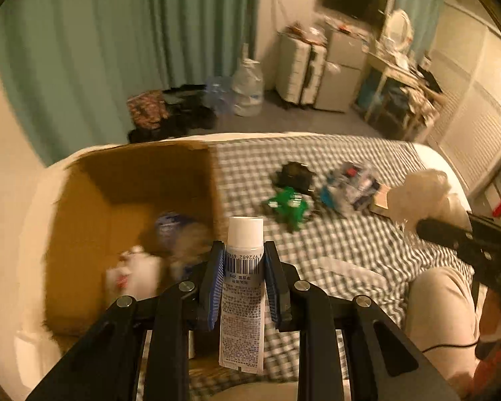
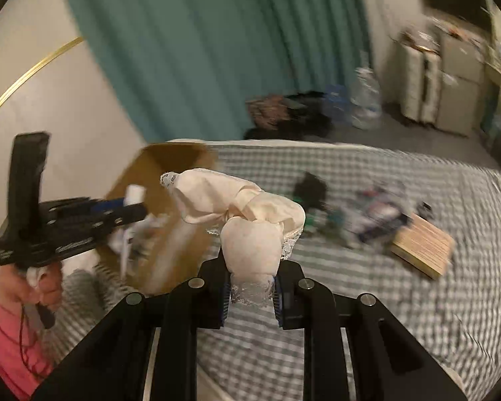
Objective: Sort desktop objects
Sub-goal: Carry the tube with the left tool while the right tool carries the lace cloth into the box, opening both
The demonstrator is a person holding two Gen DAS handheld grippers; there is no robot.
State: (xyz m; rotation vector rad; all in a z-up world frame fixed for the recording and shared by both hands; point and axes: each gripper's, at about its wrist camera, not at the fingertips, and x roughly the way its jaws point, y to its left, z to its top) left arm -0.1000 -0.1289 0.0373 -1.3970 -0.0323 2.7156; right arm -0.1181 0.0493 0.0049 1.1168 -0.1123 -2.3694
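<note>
My left gripper [image 1: 244, 257] is shut on a white tube [image 1: 242, 287] with a white cap and a barcode, held upright just right of an open cardboard box [image 1: 83, 220]. The box holds a white bottle [image 1: 135, 272] and a blurred blue item [image 1: 170, 225]. My right gripper [image 2: 252, 295] is shut on a cream lace-trimmed cloth bundle [image 2: 247, 220], held above the checked bed cover [image 2: 384, 300]. The bundle [image 1: 424, 197] and the right gripper also show at the right of the left wrist view. The left gripper [image 2: 83, 220] with the tube shows in the right wrist view, in front of the box [image 2: 170, 170].
On the checked cover [image 1: 350, 244] lie a green toy [image 1: 289, 205], a black object [image 1: 294, 173], a pile of small packets [image 1: 350, 183] and a wooden block [image 2: 422, 249]. A clear plastic piece [image 1: 344, 265] lies near me. Beyond the bed are curtains, water jugs, suitcases and a cluttered desk.
</note>
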